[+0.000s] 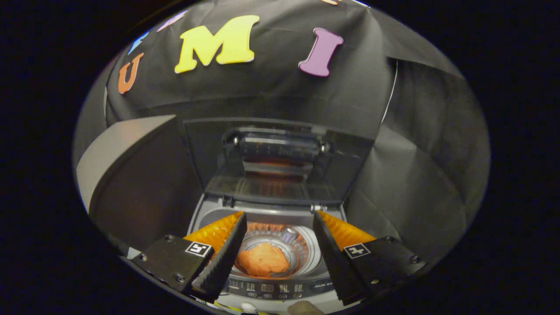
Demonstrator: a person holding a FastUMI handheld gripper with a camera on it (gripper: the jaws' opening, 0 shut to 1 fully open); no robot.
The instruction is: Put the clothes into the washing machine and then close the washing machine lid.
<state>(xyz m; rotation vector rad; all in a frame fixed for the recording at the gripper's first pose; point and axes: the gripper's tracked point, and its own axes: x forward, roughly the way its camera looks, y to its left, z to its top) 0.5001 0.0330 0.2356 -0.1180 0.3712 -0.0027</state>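
Clothes [262, 259] are already in, looks like: an orange bundle sits down in the drum [302, 253] of the washing machine [262, 214], lower centre of the frame, showing in the gap between the two fingers. So I'd call the first half of the job done, as far as I can see. Can't tell if there's more laundry lying around somewhere outside the shot though

Gripper [280, 218] is hanging above the tub with its jaws wide apart and nothing held between them, one finger on each side of the opening. The control panel [267, 288] runs along the bottom of the frame, just under the drum

Lid [280, 162] is the part that's left. It's standing up open in the middle of the frame, hinged at the back of the machine, against the black cloth wall. Closing it is the remaining step, I reckon
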